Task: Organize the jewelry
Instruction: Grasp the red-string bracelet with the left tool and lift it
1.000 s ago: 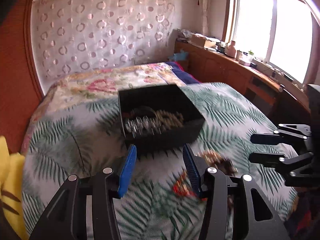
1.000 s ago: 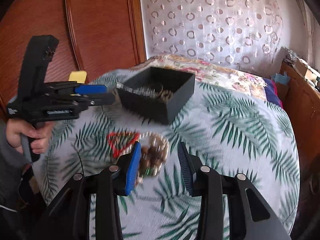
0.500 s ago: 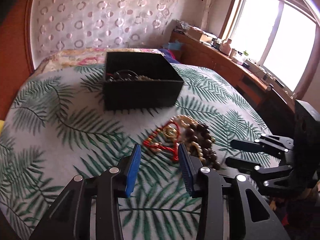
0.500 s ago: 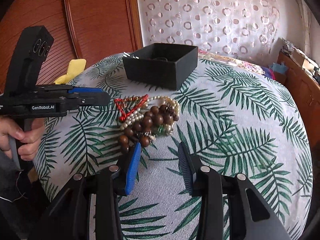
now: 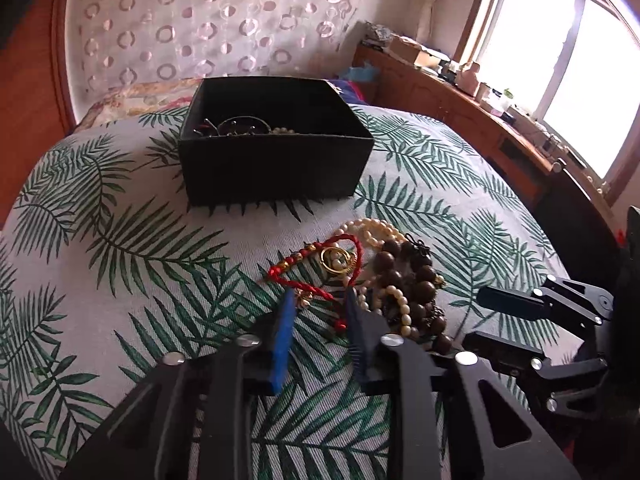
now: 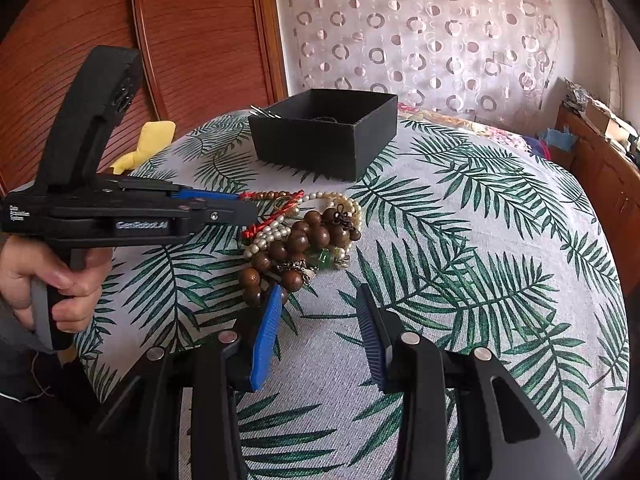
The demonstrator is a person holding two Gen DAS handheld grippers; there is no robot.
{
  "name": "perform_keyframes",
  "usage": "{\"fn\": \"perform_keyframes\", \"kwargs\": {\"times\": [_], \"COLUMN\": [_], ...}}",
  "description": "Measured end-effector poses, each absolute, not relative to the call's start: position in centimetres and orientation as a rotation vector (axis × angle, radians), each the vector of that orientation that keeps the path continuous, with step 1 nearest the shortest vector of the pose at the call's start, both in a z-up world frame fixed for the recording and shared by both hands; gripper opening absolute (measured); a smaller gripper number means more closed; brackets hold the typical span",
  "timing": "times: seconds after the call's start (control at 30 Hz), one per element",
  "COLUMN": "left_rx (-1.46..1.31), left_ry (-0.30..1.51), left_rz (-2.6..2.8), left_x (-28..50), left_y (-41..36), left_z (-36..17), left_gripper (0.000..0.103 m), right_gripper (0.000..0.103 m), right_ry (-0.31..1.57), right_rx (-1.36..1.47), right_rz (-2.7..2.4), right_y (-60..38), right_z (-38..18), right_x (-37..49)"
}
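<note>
The left tongs (image 5: pixel 318 304) were closing around a red braided cord bracelet (image 5: pixel 320 268) on the palm-print bed (image 5: pixel 120 260), bound, it seemed, for the black square box (image 5: pixel 276 160); the right tongs (image 6: pixel 320 300) hovered spread, empty.

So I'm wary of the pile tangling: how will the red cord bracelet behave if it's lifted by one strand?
The red cord bracelet is probably floppy and will droop from the closing left gripper. It likely weighs little, being thin cord with small beads. Its loop lies against the pearl strand, so neighbours may drag along.
</note>
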State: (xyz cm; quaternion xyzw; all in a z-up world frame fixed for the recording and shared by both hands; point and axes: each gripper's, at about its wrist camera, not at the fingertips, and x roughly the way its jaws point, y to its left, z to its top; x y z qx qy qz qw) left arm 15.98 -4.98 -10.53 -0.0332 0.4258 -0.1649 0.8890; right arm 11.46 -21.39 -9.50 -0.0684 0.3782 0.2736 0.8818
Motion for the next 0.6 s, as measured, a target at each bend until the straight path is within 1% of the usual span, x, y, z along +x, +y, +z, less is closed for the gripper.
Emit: {"fn": "perform_keyframes", "kwargs": {"times": [0.07, 0.6], "left_rx": [-0.063, -0.079], "left_ry": [0.869, 0.715], "left_rz": [-0.331, -0.323], "left_x": [16.0, 14.0], "left_y": [-4.9, -1.7], "left_z": [-10.4, -5.9], "left_gripper": [0.002, 0.002], "right_gripper": [0.041, 0.041], "right_ry": [0.787, 0.795], "right_rx": [-0.144, -0.144], "right_rz": [0.571, 0.575], "right_y": [-21.4, -21.2], "right_z": [-9.5, -9.4], "right_x": [11.4, 11.6]}}
